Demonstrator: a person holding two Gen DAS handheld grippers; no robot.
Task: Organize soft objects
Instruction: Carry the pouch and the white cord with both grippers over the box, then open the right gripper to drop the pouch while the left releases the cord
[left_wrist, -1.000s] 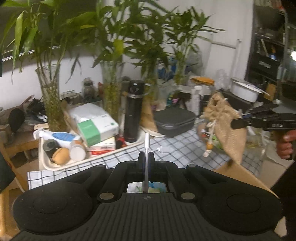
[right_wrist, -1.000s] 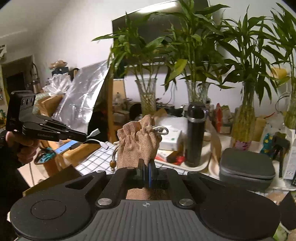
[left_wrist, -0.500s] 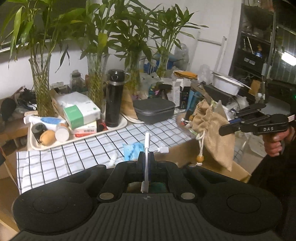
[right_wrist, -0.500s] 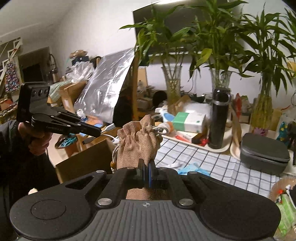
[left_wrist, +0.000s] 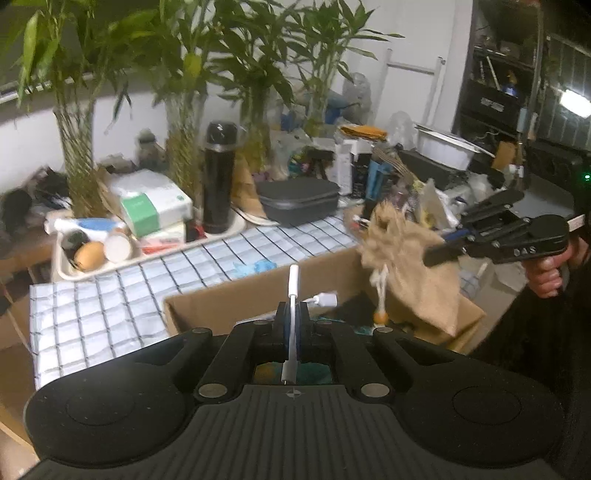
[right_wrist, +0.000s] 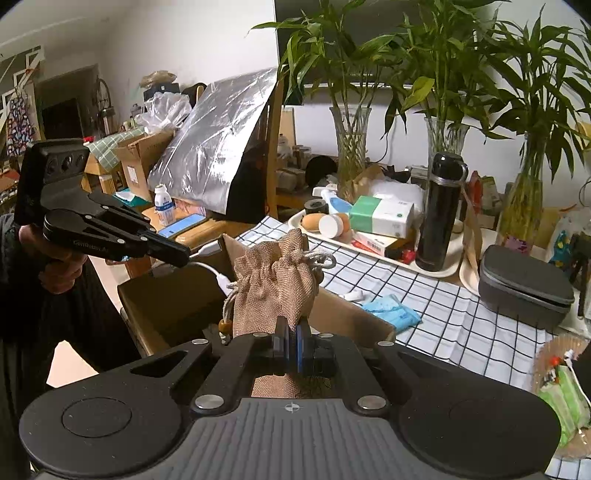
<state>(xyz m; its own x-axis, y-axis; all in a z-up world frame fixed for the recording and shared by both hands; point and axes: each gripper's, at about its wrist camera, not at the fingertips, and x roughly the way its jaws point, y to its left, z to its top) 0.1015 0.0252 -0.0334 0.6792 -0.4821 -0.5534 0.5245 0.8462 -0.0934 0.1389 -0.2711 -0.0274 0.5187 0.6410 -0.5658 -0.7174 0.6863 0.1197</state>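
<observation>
A white cable (left_wrist: 293, 280) with a plug at its far end sticks up between the pads of my left gripper (left_wrist: 291, 314), whose jaws are opening slightly around it. In the right wrist view the left gripper (right_wrist: 177, 254) holds the cable (right_wrist: 207, 251) over an open cardboard box (right_wrist: 173, 299). My right gripper (right_wrist: 293, 332) is shut on a tan burlap drawstring pouch (right_wrist: 277, 280), gathered top up. From the left wrist view the right gripper (left_wrist: 432, 258) holds the pouch (left_wrist: 417, 280) hanging above the box's (left_wrist: 221, 306) far corner.
A checkered tablecloth (left_wrist: 110, 295) lies behind the box, with a blue cloth (right_wrist: 391, 312) near its edge. Further back stand a white tray (left_wrist: 62, 266) of bottles and cartons, a black flask (left_wrist: 218, 181), a grey case (left_wrist: 299, 201) and glass vases of bamboo (right_wrist: 351, 147).
Both grippers have drawn back from the table with their loads. The cardboard box has come into view beneath them, and the pouch now hangs over it.
</observation>
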